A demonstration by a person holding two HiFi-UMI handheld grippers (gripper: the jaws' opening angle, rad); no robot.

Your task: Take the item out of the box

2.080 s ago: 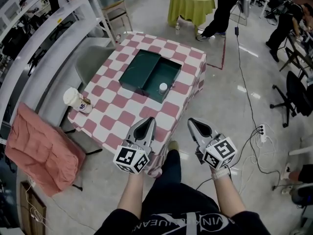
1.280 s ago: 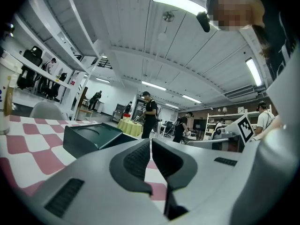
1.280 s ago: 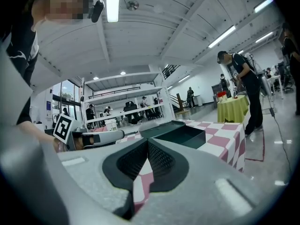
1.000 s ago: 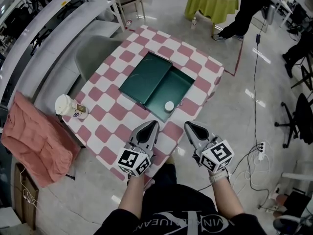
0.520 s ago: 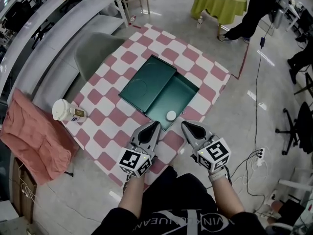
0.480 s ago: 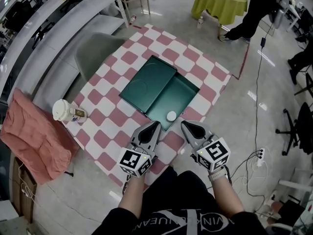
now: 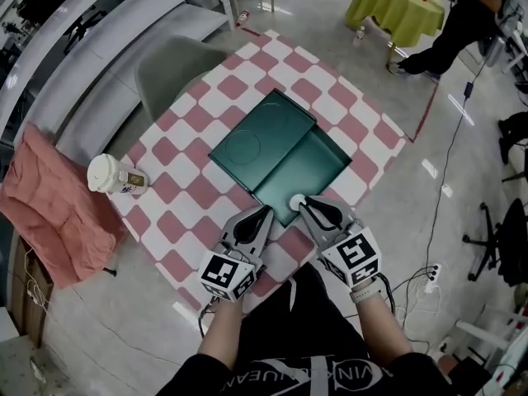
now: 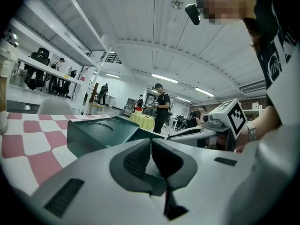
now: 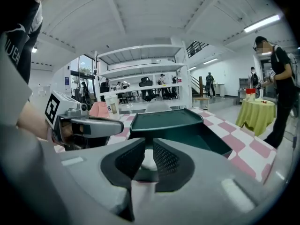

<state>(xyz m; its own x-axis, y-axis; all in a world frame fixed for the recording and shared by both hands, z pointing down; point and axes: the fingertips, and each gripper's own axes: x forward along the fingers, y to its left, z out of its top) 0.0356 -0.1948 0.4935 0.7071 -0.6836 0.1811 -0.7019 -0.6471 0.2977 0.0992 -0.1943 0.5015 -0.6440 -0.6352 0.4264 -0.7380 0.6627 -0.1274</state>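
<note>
A dark green box point(image 7: 312, 165) lies open on the red-and-white checked table point(image 7: 186, 167), its lid point(image 7: 260, 141) flat to the left. A small round white item point(image 7: 294, 202) sits in the box's near corner. My right gripper point(image 7: 306, 205) has its tips right beside that item. Its jaws have just been opening and stand slightly apart. In the right gripper view the white item point(image 9: 148, 161) shows through the narrow gap, ahead of the pads and not pressed. My left gripper point(image 7: 262, 214) hovers shut at the table's near edge, just short of the box.
A lidded paper cup point(image 7: 111, 176) lies near the table's left edge. A pink cloth point(image 7: 45, 209) is draped at the left, and a grey chair point(image 7: 177, 68) stands behind the table. Farther off are a yellow-green table point(image 7: 396, 7) and a standing person point(image 7: 466, 11).
Both grippers have moved forward over the table's near edge. The right one has gone farther and its tips now reach the box's near corner next to the white item.
</note>
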